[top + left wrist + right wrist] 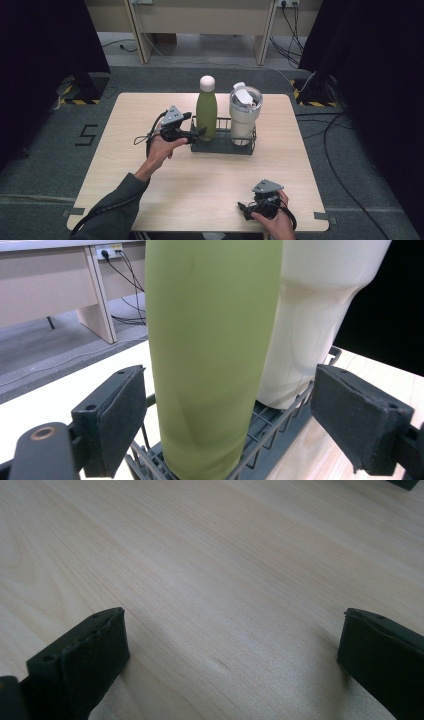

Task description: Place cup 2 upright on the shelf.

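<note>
Left tool [220,420] spread wide around green bottle [210,355] standing in wire rack [280,425], pads clear, right tool [230,665] wide over bare table [210,570]

The left gripper [199,133], held in an outstretched left hand [161,149] at the table's middle, has its jaws spread wide, while the right gripper [243,208] rests low at the near right, jaws likewise apart.

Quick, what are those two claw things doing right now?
Left gripper: open, fingers either side of the green bottle, not clamped.
Right gripper: open, holding nothing, over the table.
</note>
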`<state>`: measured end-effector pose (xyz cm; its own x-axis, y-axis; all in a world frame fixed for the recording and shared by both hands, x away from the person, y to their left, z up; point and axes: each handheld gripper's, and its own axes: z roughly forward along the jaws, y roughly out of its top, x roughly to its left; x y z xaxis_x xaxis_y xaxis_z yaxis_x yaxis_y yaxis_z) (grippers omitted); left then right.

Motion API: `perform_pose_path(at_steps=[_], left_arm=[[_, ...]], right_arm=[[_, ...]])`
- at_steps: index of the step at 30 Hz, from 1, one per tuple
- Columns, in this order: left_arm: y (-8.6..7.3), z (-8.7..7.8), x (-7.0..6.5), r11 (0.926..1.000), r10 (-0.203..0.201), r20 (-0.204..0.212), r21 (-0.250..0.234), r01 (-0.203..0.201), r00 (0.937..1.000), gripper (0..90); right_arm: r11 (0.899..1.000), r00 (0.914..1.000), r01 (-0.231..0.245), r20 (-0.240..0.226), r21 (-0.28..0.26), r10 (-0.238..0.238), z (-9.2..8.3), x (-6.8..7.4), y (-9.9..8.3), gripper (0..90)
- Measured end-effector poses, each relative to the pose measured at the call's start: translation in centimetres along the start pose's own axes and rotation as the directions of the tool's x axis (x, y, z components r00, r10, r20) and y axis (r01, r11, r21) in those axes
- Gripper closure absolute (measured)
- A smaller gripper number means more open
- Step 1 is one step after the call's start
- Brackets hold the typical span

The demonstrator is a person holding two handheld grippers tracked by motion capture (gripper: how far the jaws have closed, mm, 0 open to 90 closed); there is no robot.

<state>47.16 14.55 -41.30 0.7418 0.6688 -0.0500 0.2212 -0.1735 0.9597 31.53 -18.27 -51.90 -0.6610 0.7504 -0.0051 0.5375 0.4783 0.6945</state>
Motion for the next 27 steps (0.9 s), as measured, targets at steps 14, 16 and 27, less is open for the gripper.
perform_pose_path(at_steps=[14,16,27], left_arm=[[0.1,-1.8,-0.6,0.9999,0.009,0.007,0.009,-0.009,0.9999,14.6],[0.0,-2.0,-0.7,0.9999,0.009,0.011,0.008,-0.009,0.9999,14.6],[-0.3,-3.2,-1.3,0.9999,0.008,0.029,0.013,-0.008,0.9996,14.6]], right_arm=[[1.0,1.0,0.0,0.0,0.0,0.0,0.0,0.0,0.0,0.4],[1.0,1.0,-0.001,-0.001,0.001,0.001,0.0,0.0,0.0,0.4],[1.0,1.0,-0.001,-0.001,0.001,0.001,0.0,0.0,0.0,0.4]])
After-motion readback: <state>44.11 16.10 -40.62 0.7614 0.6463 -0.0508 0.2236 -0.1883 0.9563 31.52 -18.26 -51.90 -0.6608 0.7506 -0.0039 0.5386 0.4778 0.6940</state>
